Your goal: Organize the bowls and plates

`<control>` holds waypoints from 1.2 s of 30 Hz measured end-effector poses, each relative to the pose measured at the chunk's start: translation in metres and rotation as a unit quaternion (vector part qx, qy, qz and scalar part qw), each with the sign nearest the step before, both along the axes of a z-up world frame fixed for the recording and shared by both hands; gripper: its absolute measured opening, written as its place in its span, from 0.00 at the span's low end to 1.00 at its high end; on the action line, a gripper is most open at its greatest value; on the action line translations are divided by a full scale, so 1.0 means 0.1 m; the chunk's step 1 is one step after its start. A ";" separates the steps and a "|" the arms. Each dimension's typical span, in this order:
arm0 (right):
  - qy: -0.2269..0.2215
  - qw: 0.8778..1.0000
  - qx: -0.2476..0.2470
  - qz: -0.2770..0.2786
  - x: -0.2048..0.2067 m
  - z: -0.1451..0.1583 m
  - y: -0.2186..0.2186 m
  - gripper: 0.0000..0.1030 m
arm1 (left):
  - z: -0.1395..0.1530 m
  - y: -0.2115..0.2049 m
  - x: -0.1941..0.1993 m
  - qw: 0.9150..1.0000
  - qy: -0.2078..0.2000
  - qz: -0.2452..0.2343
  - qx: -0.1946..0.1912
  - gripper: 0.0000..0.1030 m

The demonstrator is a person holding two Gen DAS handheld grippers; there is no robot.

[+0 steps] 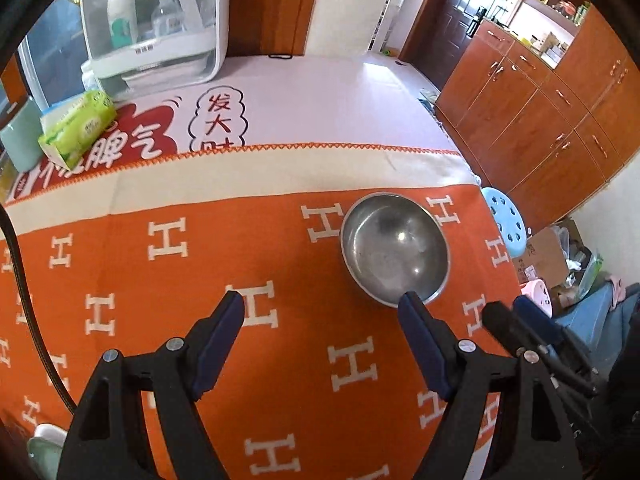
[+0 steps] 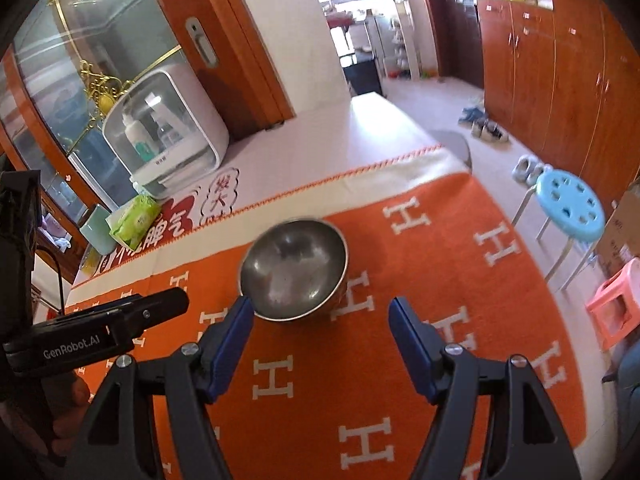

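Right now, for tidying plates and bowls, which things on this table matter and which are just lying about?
For the job:
steel bowl, empty, upright on the orange cloth
left gripper and right gripper, both open, holding nothing

Lying about:
green tissue pack
white cabinet with bottles inside
mint cup
blue stool and pink stool on the floor

Beside the bowl (image 1: 394, 250), a gripper finger (image 1: 418, 320) is covering its near rim; the mug (image 1: 18, 136) past the bowl is running off the left edge, and the bowl's far rim is blurring
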State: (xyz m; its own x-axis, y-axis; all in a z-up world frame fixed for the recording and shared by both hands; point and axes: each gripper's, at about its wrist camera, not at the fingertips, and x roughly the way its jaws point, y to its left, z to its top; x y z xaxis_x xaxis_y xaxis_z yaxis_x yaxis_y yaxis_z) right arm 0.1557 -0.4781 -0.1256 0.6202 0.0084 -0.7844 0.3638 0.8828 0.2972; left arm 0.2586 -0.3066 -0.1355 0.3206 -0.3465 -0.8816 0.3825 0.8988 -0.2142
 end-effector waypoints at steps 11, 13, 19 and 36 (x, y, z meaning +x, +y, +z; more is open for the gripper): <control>0.034 0.997 0.065 -0.002 0.24 -0.52 -0.22 0.57 | -0.56 -0.25 0.21 0.999 0.050 -0.018 -0.011 0.73; 0.034 0.997 0.070 0.001 0.26 -0.56 -0.22 0.51 | -0.62 -0.28 0.23 0.998 0.057 -0.022 -0.010 0.73; 0.051 0.995 0.083 0.017 0.35 -0.67 -0.19 0.28 | -0.77 -0.32 0.28 0.996 0.080 -0.023 -0.012 0.63; 0.089 0.991 0.100 0.020 0.24 -0.69 -0.04 0.11 | -0.96 -0.30 0.20 0.990 0.142 -0.018 -0.018 0.16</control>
